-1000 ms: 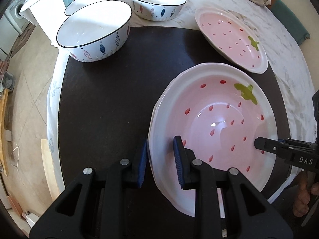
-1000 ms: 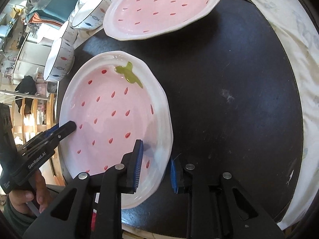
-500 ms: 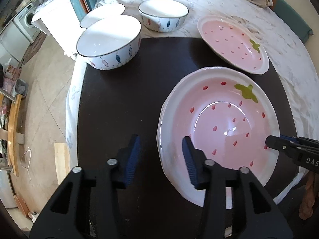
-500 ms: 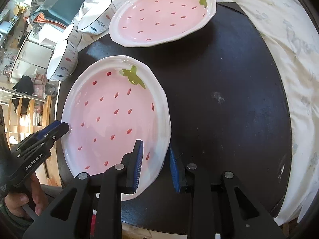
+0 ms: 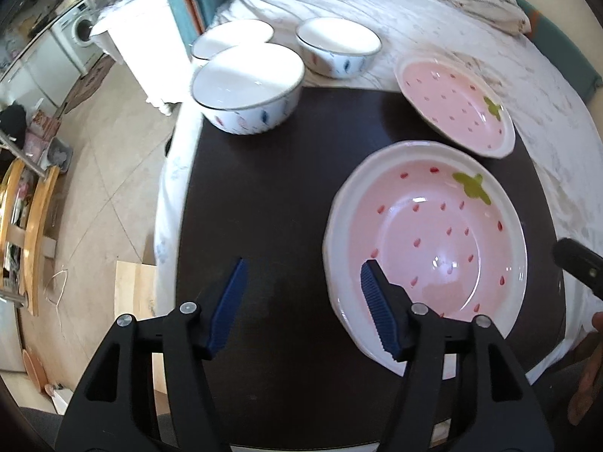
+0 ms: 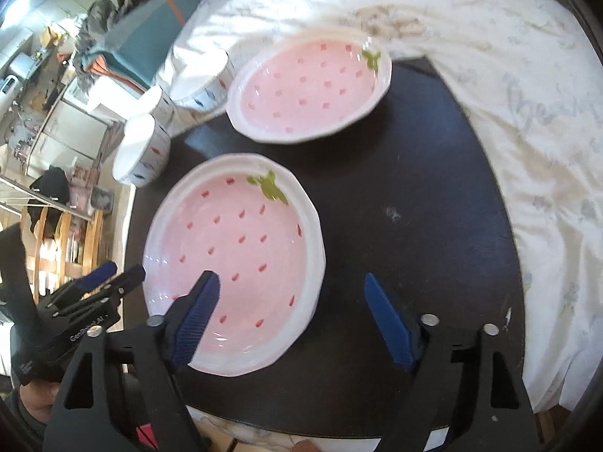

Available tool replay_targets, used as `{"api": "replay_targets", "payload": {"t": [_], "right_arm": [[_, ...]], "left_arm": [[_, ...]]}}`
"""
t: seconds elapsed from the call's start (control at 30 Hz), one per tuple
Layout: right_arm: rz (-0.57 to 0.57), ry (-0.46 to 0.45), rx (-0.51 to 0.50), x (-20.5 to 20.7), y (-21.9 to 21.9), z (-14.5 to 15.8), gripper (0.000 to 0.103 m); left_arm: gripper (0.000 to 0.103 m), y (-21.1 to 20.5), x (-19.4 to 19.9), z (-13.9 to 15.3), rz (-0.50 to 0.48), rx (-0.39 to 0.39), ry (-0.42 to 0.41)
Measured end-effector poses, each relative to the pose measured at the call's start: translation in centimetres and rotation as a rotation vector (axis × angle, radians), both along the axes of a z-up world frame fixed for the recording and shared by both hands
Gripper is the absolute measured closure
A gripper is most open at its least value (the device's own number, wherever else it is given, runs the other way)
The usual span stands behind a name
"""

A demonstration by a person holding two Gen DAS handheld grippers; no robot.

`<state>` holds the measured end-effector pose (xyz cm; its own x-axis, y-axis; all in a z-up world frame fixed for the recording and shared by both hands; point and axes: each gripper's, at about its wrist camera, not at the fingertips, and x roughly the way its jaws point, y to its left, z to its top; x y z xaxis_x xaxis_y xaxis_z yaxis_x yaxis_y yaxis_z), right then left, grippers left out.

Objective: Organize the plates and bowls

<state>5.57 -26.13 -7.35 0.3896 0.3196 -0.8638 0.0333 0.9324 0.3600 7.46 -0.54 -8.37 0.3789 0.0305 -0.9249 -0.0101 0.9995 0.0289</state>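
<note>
Left wrist: left claw (image 5: 301, 293) spreading, empty; near strawberry plate (image 5: 426, 241) flat on dark surface (image 5: 264, 173). Right wrist: right claw (image 6: 290, 309) spreading wide, rim between pads, untouched. Glazed ceramic, likely stiff, slippery, breakable; pinch the rim.

place: lived-in home, laundry corner beside a dining spot | evidence: washing machine (image 5: 81, 32) stood against the far wall | tiled floor (image 5: 109, 173) | wooden chair (image 5: 32, 233) | round dark table (image 5: 271, 196) over a white patterned cloth (image 6: 527, 113) | crockery: fish-print bowl (image 5: 247, 88), strawberry plate (image 5: 426, 241)
</note>
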Motion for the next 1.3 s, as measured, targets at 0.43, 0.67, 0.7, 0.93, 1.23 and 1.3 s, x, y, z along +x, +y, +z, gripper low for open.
{"api": "replay_targets", "payload": {"t": [0.43, 0.67, 0.7, 0.93, 1.23, 1.3], "right_arm": [[-0.051, -0.152, -0.047, 1.2, -0.8, 4.3, 0.000], [-0.033, -0.188, -0.068, 3.6, -1.9, 6.4, 0.000], [-0.032, -0.201, -0.081, 4.0, -2.1, 6.8, 0.000], [-0.080, -0.231, -0.120, 7.4, -5.0, 7.3, 0.000], [-0.113, -0.157, -0.104, 12.2, -9.0, 3.5, 0.001], [-0.120, -0.130, -0.085, 13.2, -9.7, 2.3, 0.004]], "left_arm": [[0.044, -0.7, 1.4, 4.2, 0.048, -0.022, -0.089], [0.044, -2.6, 4.1, 5.6, 0.057, -0.028, -0.098], [0.044, -3.0, 4.6, 5.8, 0.050, -0.015, -0.103], [0.044, -5.0, 8.2, 6.3, 0.037, 0.008, -0.113], [0.044, -6.8, 13.0, 4.4, 0.056, 0.031, -0.072], [0.044, -7.1, 14.2, 3.5, 0.059, 0.005, -0.044]]}}
